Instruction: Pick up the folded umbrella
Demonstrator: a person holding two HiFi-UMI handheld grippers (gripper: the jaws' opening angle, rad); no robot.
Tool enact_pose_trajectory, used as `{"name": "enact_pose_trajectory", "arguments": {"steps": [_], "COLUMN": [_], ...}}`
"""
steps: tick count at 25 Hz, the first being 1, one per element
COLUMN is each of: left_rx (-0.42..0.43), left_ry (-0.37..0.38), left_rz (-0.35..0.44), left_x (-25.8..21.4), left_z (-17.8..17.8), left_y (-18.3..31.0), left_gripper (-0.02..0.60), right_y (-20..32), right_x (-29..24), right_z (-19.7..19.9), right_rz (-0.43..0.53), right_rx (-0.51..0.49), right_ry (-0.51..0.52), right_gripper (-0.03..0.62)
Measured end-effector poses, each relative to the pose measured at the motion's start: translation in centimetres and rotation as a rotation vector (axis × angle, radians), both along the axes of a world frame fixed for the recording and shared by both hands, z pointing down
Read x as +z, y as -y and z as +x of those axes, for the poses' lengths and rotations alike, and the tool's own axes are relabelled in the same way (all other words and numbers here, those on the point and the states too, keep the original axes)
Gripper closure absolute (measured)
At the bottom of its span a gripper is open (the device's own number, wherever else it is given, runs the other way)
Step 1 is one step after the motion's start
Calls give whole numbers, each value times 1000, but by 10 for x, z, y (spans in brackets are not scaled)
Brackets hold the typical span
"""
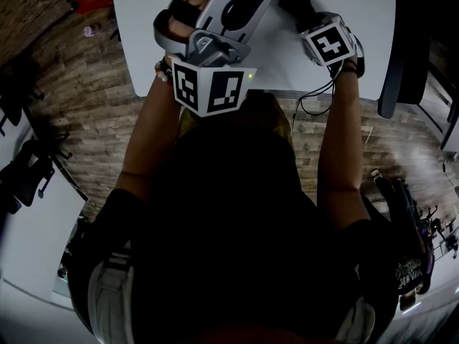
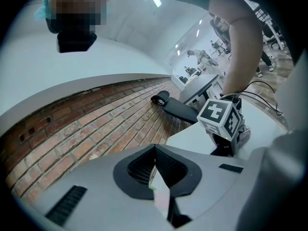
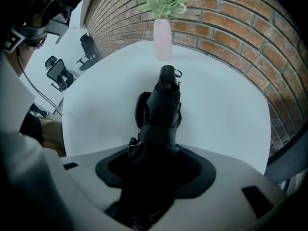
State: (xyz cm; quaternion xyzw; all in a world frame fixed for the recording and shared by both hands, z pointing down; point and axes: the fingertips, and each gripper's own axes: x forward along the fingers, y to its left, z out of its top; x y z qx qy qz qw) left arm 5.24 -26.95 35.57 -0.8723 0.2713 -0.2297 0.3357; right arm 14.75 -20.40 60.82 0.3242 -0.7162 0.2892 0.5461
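Observation:
The folded black umbrella (image 3: 161,109) lies on the white round table (image 3: 226,109), its handle end pointing away toward a vase. My right gripper (image 3: 151,177) points steeply down over its near end, and the dark fabric fills the whole gap between the jaws, bunched against them. In the head view the right gripper's marker cube (image 1: 330,43) sits over the table (image 1: 143,20) at the upper right. My left gripper (image 2: 155,150) is held up off the table, almost level, its black pads meeting in a V with nothing between them.
A pink vase (image 3: 162,40) with green stems stands just beyond the umbrella's far end. A brick wall (image 3: 231,28) curves behind the table. Black office chairs (image 3: 60,71) stand to the left. A cable (image 1: 315,99) hangs off the table's near edge.

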Motion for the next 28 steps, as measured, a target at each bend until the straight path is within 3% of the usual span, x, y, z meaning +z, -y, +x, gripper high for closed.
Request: {"name": "enact_pose_trajectory", "arguments": {"steps": [10,19,28], "left_rx": [14,3,-28], "left_ry": [13,5,1], "left_rz": [-22,-12,22], "left_x": [6,0,-24], "left_z": [0,-3,-12], "left_y": [-5,-8,-23], "left_gripper": [569,569,569], "right_y": [3,11,12], "right_x": [-3,-27,-92], "right_z": [2,3,-3], "right_rz": [30,230,424], "right_rx": [42,53,66], "right_ry": [-3,-33,-11], "right_gripper": [367,376,376]}}
